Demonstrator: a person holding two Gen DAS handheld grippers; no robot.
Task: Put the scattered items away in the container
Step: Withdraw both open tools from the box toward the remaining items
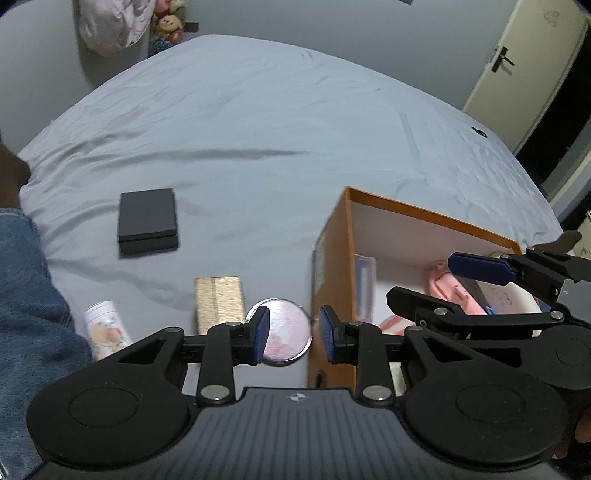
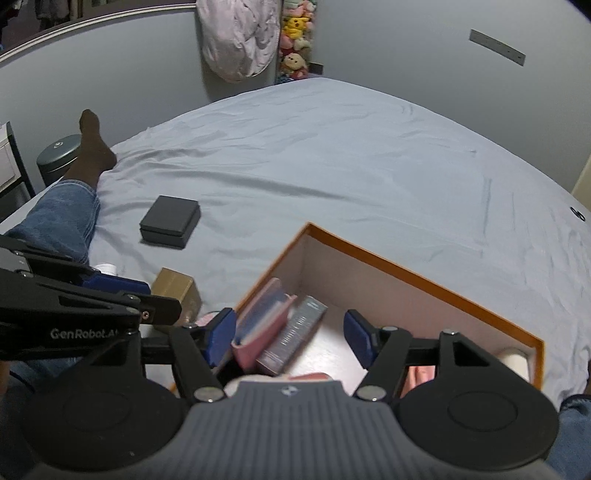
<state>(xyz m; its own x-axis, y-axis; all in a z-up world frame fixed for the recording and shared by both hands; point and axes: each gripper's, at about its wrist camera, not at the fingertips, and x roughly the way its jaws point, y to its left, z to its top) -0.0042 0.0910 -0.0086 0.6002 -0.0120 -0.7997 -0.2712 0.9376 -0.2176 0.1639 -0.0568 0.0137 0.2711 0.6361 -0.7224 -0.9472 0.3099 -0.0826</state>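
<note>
**Two grippers at the orange box, four items loose on the bed**

Two blue-padded tools sit nearest. From the left wrist view, the left gripper (image 1: 291,334) hangs with its jaws a little apart and nothing pinched; through the gap shows a round mirror (image 1: 286,330) lying flat on the sheet just beside the orange box (image 1: 334,266). The right gripper (image 2: 290,338) hovers over the box's near end, jaws wide apart and holding nothing. Below it, inside the box, a pink case (image 2: 260,325) leans against a dark book-like pack (image 2: 295,330).

At nine o'clock from the mirror lies a gold box (image 1: 219,304), and further toward nine o'clock a small printed tube (image 1: 107,328) rests against a denim-clad leg (image 1: 29,306). At eleven o'clock, well apart, a black box (image 1: 147,221) sits on the grey bed sheet (image 1: 258,110).

Far off at twelve o'clock, plush toys (image 2: 293,40) and a pale bundle of cloth (image 2: 238,35) hang by the wall.
</note>
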